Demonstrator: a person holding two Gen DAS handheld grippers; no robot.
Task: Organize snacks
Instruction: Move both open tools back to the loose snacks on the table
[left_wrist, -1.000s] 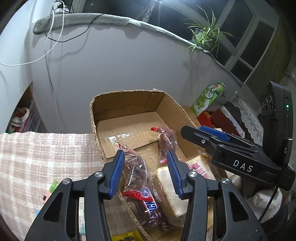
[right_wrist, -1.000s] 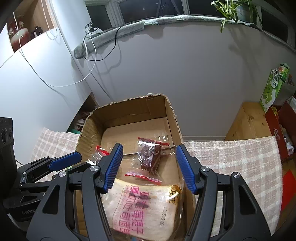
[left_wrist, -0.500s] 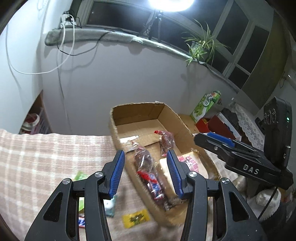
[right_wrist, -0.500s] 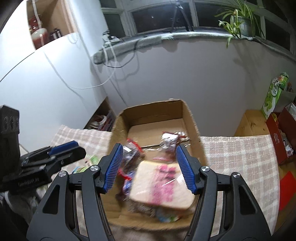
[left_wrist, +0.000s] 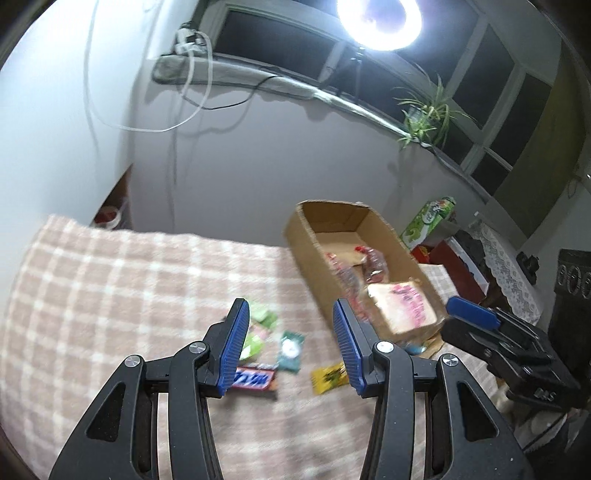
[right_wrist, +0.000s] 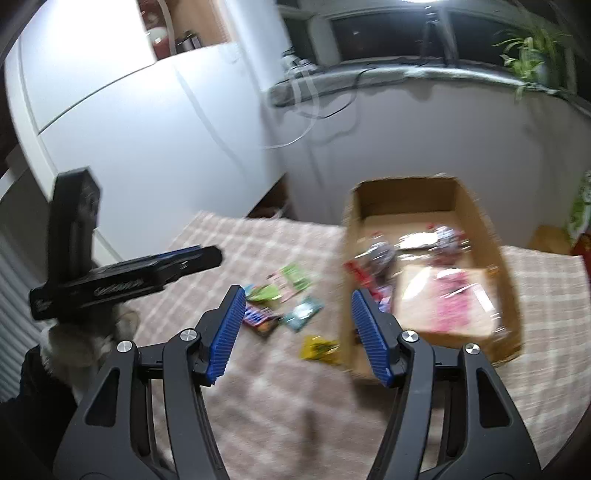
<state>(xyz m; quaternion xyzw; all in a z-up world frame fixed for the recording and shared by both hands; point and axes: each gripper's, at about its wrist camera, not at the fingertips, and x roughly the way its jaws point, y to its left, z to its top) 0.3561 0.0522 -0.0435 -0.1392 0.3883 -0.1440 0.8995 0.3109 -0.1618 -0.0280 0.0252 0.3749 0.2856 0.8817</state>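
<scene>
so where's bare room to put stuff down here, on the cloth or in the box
The far end of the box is bare, behind the wrapped snacks; its near end is filled by the bread pack. The cloth is free on the left and along the near edge. It is crowded just left of the box, where the loose packets lie.

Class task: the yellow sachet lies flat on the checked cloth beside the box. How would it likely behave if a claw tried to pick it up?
The yellow sachet looks thin and flat, so probably light and floppy. Lying flush on the cloth, it may be hard to get pads under. Its wrapper seems glossy, so it could slip.
</scene>
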